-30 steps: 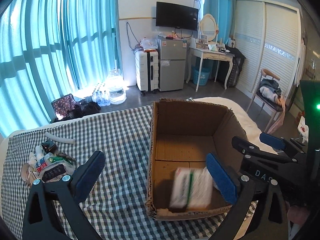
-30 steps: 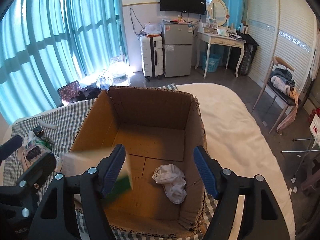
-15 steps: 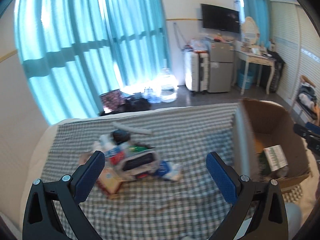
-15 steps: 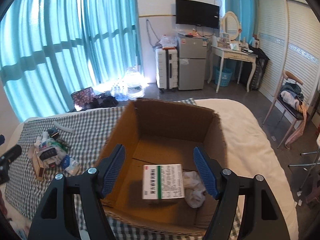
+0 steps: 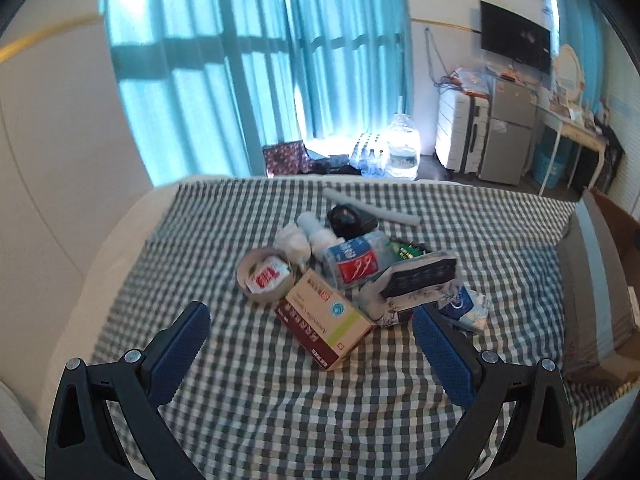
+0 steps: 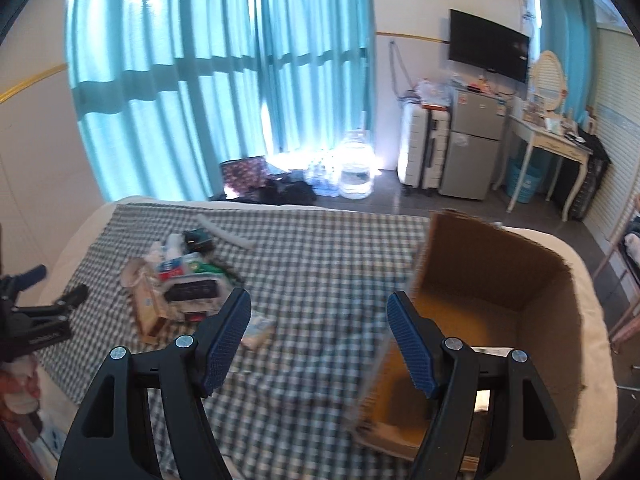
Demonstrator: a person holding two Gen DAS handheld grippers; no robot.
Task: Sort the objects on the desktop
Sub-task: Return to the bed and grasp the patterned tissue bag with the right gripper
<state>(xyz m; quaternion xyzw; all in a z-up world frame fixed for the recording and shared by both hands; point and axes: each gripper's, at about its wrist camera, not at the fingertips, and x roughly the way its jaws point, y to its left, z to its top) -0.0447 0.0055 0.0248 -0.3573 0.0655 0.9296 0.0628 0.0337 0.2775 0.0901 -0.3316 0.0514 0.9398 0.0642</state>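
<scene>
Left gripper [image 5: 308, 344] and right gripper [image 6: 318, 340], both wide open and empty, above checked cloth [image 5: 256, 392]; medicine box [image 5: 324, 320] lies flat, long axis running ten to four o'clock, beside cardboard box [image 6: 500, 276].

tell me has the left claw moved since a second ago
Yes. The left claw was over the cardboard box a second ago; it has swung away to the pile of objects on the checked cloth, with the box now at the view's right edge.
</scene>
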